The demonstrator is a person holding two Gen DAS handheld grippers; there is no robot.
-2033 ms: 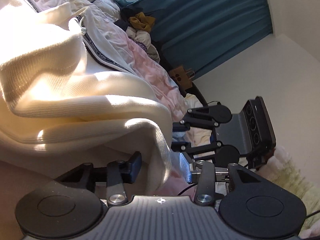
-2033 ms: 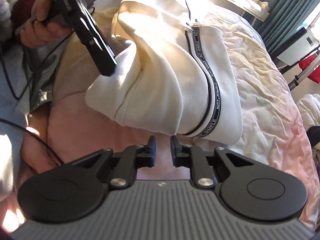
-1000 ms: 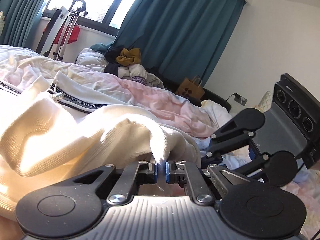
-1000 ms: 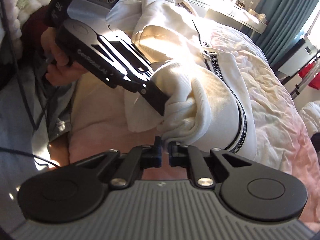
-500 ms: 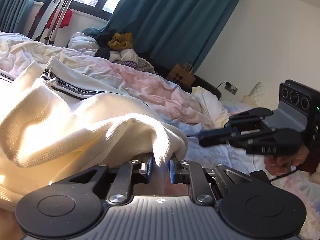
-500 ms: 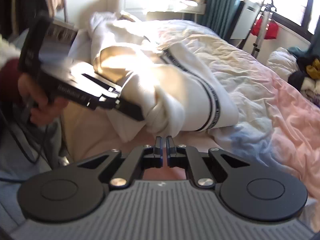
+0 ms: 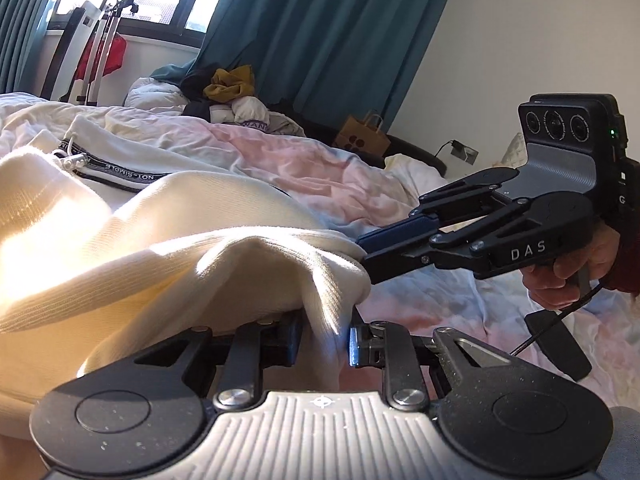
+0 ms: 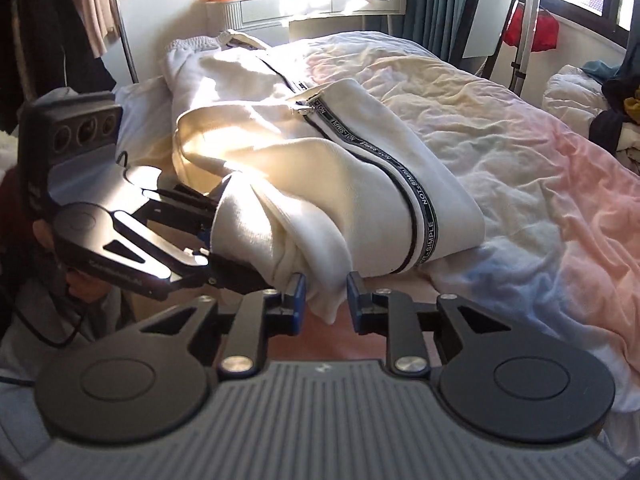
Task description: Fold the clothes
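Left gripper point(image 7: 324, 338): jaws just eased apart, cream jacket point(image 8: 360, 184) hem draped between pads; contact unclear. Right gripper point(image 8: 323, 300): jaws just opening, spread, hem corner hanging in gap, right pad clear. Jacket at bed's near edge, bare bedsheet point(image 8: 540, 184) beyond. Sun glare washes out folds. Far: clothes pile point(image 7: 228, 92), teal curtain point(image 7: 320, 28), window.

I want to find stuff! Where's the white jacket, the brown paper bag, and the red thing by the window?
white jacket point(image 8: 360, 184), right wrist view, folded top panel.
brown paper bag point(image 7: 362, 138), left wrist view, its front.
red thing point(image 8: 538, 34), right wrist view, its middle.
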